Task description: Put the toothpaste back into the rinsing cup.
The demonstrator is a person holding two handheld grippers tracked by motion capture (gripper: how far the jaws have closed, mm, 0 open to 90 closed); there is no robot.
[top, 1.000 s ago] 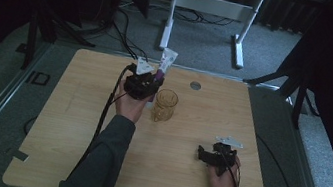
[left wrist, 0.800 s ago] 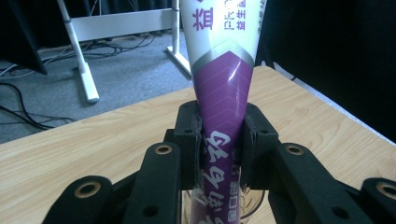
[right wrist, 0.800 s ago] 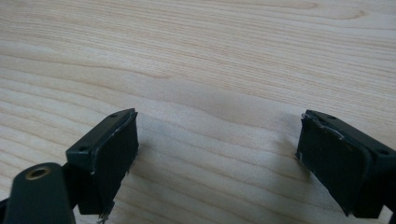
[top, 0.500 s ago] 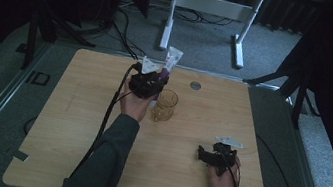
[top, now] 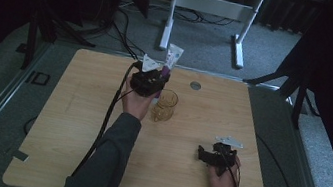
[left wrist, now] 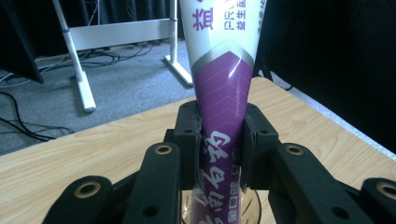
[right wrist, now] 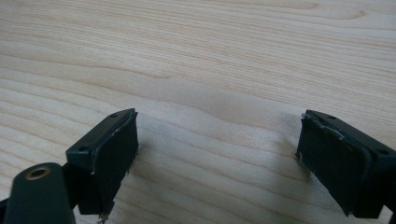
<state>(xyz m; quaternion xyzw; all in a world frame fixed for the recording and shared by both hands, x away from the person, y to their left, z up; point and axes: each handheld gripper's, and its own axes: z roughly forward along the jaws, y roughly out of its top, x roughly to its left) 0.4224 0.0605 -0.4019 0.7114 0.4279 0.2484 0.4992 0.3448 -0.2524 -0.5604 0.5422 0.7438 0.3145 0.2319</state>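
The purple-and-white tube [left wrist: 223, 93], smooth and glossy with printed lettering, stands upright, clamped between the black padded jaws of the left gripper [left wrist: 220, 140]. It flares wide and flat at its top and narrows downward. Its lower end hangs over the mouth of a clear glass cup [top: 164, 106], whose ribbed rim shows just beneath the jaws in the left gripper view; whether the tube reaches inside cannot be told. The cup stands near the middle of the pale wood-grain table [top: 73, 124], just beside the left hand. Well apart, the right gripper [right wrist: 219, 154] rests low over bare wood, its jaws spread wide and holding nothing.
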